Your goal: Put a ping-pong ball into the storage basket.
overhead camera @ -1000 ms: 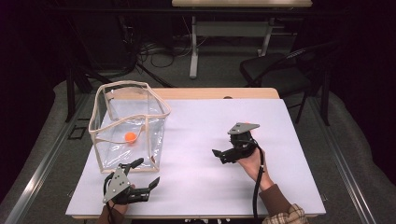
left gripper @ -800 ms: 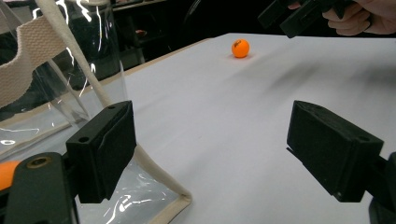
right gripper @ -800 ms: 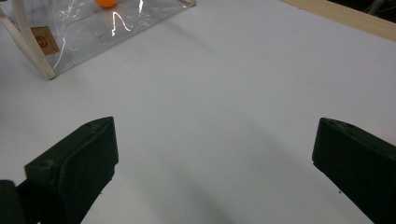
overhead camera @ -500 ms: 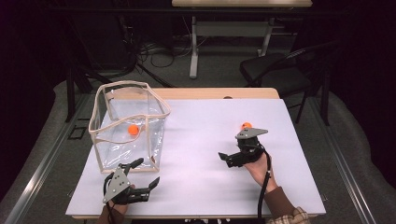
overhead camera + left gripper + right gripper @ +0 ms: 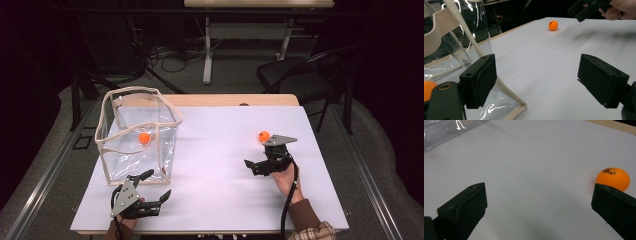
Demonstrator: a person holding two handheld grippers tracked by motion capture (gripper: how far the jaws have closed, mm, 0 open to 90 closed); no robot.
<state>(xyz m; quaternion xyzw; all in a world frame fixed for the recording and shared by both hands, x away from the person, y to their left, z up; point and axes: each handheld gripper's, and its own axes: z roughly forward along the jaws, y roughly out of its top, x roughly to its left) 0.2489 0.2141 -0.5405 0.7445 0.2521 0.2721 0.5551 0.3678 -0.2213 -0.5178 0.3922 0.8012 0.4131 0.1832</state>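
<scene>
I see one orange ball (image 5: 144,138) inside the clear bag (image 5: 165,150); 2nd ball (image 5: 263,136) on table (image 5: 215,150), just beside my right gripper (image 5: 257,167), jaws spread, empty. Left gripper (image 5: 152,192) also released, near bag's front corner.

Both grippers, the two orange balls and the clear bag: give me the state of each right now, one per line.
Left gripper: open, empty, low beside the bag's near corner.
Right gripper: open, empty, fingers spread over bare table.
Clear bag: upright, top open.
Ball in the bag: inside the bag, loose.
Ball on the table: loose on the white table, just beyond the right gripper, not between its fingers.
</scene>
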